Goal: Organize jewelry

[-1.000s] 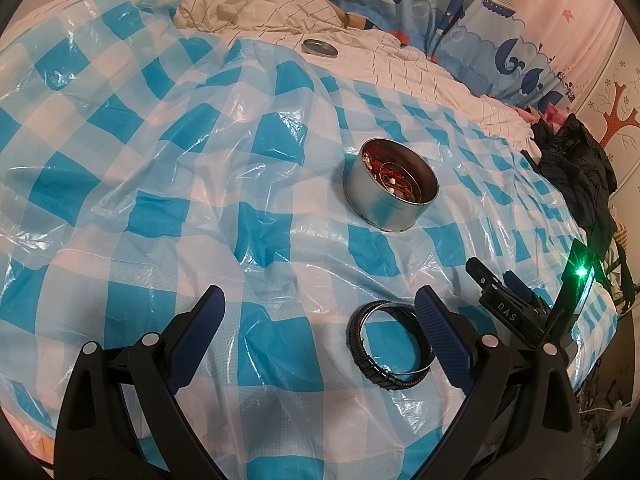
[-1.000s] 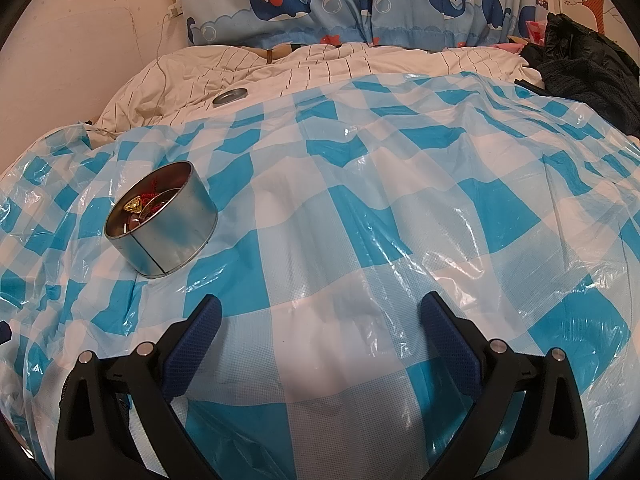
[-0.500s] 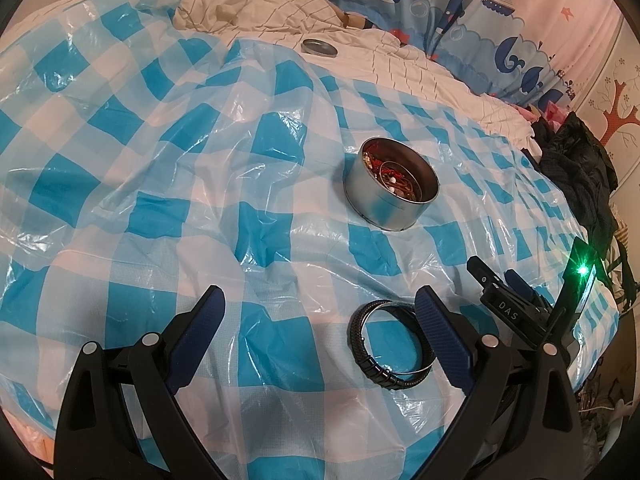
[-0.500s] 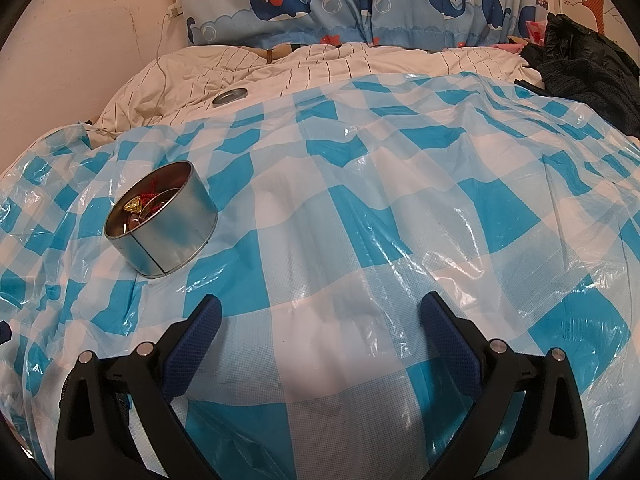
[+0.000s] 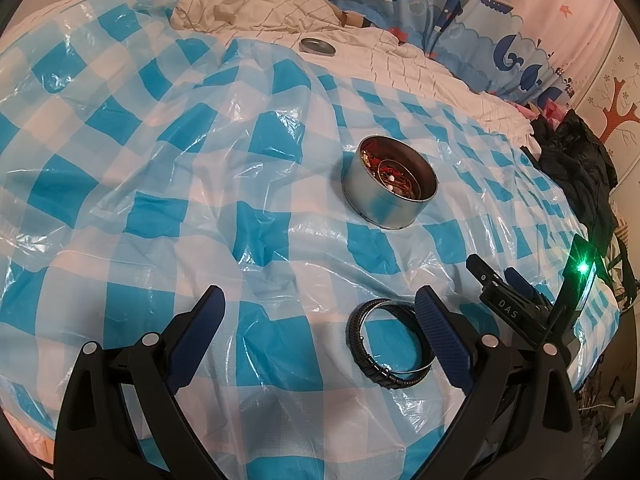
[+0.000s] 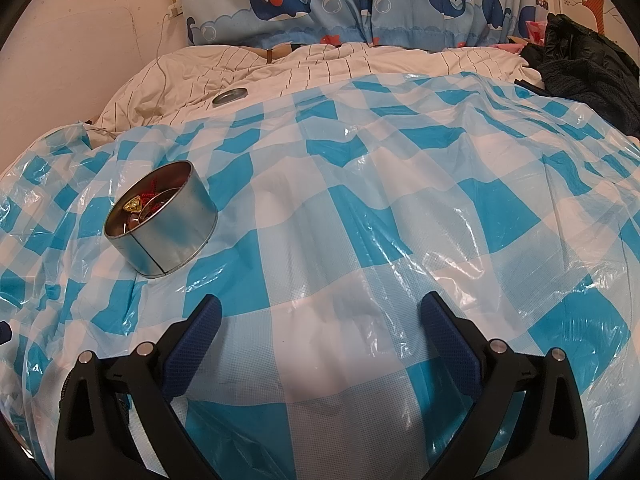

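Note:
A round metal tin holding several red and gold jewelry pieces stands on the blue-and-white checked plastic sheet. A black braided bracelet lies flat on the sheet, just inside the right finger of my left gripper, which is open with nothing in it. In the right wrist view the same tin sits to the upper left of my right gripper, which stands open over bare sheet. The right gripper's body shows at the right edge of the left wrist view.
The tin's lid lies on the striped cream bedding beyond the sheet. A whale-print curtain hangs behind. Dark clothes are piled at the right. A white cable runs down the wall at the left.

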Demonstrator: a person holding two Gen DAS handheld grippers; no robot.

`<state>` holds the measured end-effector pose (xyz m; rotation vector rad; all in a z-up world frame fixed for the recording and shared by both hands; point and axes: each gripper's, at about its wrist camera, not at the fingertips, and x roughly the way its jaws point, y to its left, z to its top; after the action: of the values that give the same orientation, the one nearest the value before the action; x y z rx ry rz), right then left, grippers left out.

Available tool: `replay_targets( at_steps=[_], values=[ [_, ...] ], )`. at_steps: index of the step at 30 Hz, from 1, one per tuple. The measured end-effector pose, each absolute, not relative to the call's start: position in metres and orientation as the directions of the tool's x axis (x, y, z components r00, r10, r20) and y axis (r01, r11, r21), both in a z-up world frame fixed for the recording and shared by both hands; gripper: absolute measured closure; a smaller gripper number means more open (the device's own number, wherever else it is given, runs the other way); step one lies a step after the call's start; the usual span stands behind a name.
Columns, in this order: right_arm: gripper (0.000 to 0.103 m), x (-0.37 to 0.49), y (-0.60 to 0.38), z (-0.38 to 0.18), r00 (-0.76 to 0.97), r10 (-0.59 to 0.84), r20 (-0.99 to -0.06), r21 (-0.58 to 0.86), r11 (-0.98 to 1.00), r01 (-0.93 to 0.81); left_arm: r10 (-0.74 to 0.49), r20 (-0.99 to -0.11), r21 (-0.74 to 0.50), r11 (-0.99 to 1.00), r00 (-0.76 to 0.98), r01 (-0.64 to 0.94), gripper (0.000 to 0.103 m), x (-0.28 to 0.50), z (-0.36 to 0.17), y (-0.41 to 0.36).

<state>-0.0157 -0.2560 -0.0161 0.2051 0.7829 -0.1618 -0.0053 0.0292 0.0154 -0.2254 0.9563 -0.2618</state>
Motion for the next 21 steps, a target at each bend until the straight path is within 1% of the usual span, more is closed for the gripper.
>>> replay_targets(
  at_steps=[21],
  values=[
    [0.007, -0.0159, -0.2563, -0.0158, 0.698, -0.068, -0.713, 0.122, 0.968, 0.22, -0.316, -0.774, -0.301, 0.946, 0.549, 0.121, 0.011, -0.0056, 0.0159, 0.0277]
  ],
)
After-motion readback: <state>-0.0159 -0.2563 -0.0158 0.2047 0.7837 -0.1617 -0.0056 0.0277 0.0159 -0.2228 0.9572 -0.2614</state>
